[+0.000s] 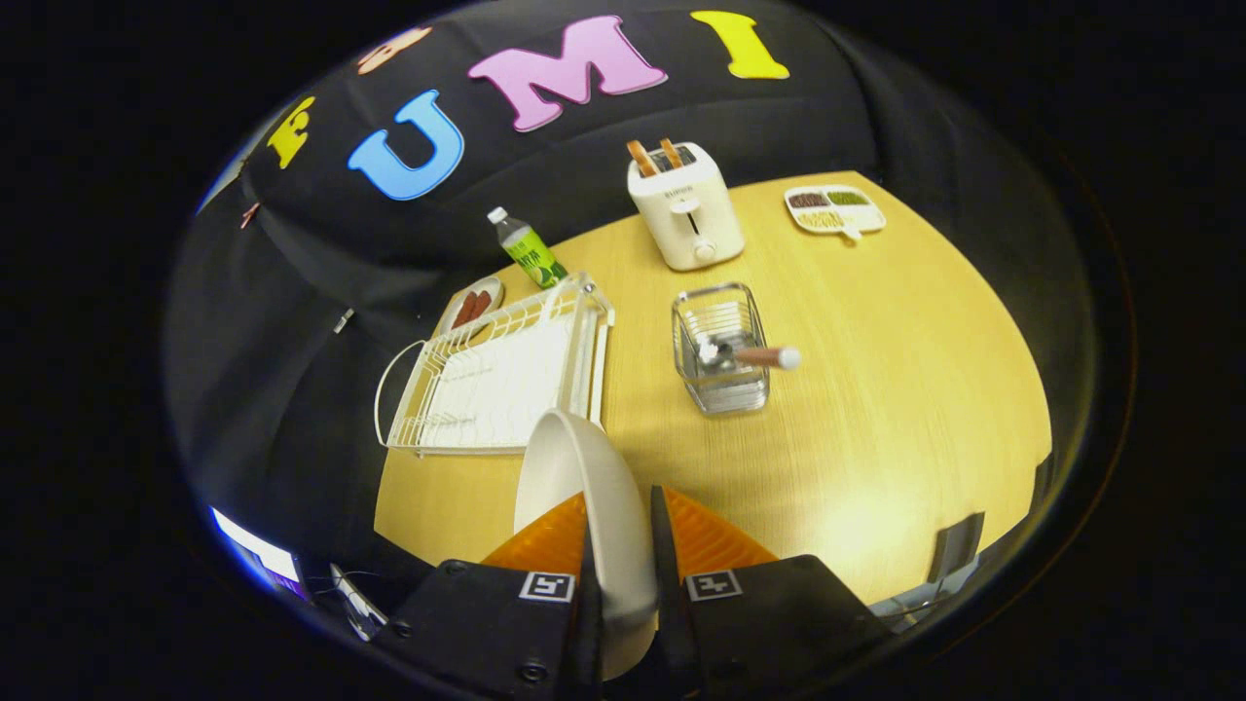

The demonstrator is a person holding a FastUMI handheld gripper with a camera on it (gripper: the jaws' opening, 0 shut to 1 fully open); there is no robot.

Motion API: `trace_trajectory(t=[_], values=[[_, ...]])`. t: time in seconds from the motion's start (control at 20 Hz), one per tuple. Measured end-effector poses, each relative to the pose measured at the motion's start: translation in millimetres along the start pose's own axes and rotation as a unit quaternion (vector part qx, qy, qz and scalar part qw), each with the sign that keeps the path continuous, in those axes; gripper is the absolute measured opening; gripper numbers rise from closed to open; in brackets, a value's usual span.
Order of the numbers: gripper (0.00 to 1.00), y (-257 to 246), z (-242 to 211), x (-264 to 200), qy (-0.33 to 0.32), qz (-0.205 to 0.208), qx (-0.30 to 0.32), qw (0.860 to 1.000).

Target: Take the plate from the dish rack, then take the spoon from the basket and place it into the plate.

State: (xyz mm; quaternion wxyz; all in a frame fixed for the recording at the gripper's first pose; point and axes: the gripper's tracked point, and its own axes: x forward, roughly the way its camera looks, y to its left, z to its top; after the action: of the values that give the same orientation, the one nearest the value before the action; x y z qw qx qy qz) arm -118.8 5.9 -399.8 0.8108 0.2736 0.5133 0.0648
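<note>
While the plate (584, 487) is clamped on edge between the two fingers of the hand-held gripper (623, 545), it is held upright above the near part of the bench (876, 438), just in front of the white dish rack (496, 375). Both fingers are pressed against the plate's rim, one on each face. The rack is seen lying close to the bench's left edge, with its slots unoccupied. To its right, set apart by a strip of bare wood, the wire basket (720, 350) is found, and the spoon (754, 356) is leaned inside it with its handle projecting over the right rim. Open bench is left to the right of and in front of the basket. Further back, a toaster (686, 209), a bottle (526, 251) and a divided tray (834, 209) are placed.
</note>
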Motion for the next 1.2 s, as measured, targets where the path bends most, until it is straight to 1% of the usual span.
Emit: trace_trajectory(t=[0.3,0.45,0.65,0.75,0.8,0.85,0.9,0.95,1.1,1.2], values=[[0.27,-56.1,-53.4,36.7,0.037,0.007,0.073,0.997],[0.27,-62.0,-58.2,48.6,0.035,0.024,0.102,0.994],[0.27,-69.1,-49.0,62.5,0.023,0.036,0.137,0.990],[0.29,-79.2,-49.1,66.0,0.024,0.017,0.132,0.991],[0.38,-85.0,-50.6,67.4,0.025,0.007,0.124,0.992],[0.40,-89.8,-51.3,65.6,0.025,-0.001,0.116,0.993],[0.51,-93.0,-50.3,64.6,0.023,-0.009,0.110,0.994],[0.59,-97.1,-45.9,61.7,0.015,-0.019,0.100,0.995],[0.67,-106.7,-24.4,44.4,-0.025,-0.056,0.053,0.997],[0.67,-109.7,-2.7,27.7,-0.054,-0.083,0.005,0.995]])
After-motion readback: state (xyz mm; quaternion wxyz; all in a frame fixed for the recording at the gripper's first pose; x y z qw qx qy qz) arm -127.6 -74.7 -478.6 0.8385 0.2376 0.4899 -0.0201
